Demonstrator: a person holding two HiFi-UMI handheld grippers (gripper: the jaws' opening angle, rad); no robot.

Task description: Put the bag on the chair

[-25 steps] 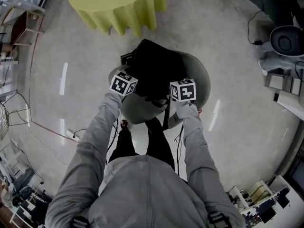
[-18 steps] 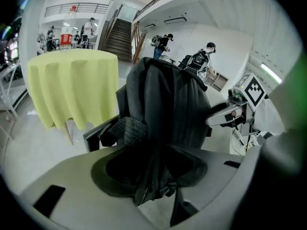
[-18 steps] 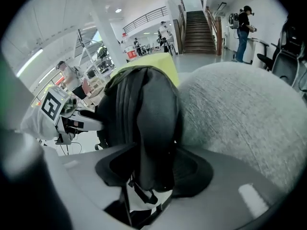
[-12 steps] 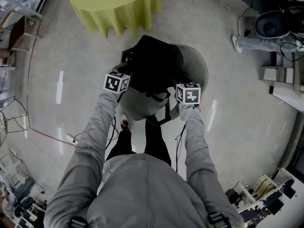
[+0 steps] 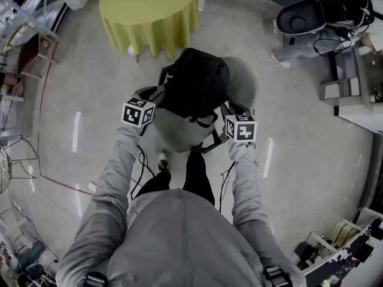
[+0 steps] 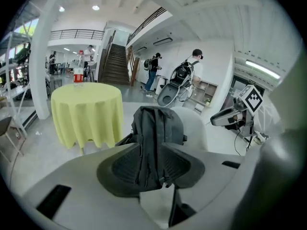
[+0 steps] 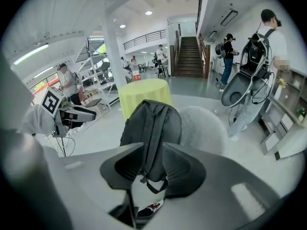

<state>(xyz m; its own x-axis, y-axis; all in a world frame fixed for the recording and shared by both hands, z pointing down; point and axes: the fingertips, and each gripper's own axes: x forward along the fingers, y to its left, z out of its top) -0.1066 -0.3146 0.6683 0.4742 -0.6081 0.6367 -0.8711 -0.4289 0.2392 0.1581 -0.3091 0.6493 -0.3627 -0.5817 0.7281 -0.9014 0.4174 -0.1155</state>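
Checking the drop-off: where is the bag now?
In the head view the bag is mid-frame over the grey chair, its straps gripped by the left gripper and right gripper, with the yellow table beyond.

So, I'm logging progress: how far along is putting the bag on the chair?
Done: the black backpack is upright over the grey round chair. In hand: the left gripper and right gripper each clamp a strap. Left: settle it and let go.
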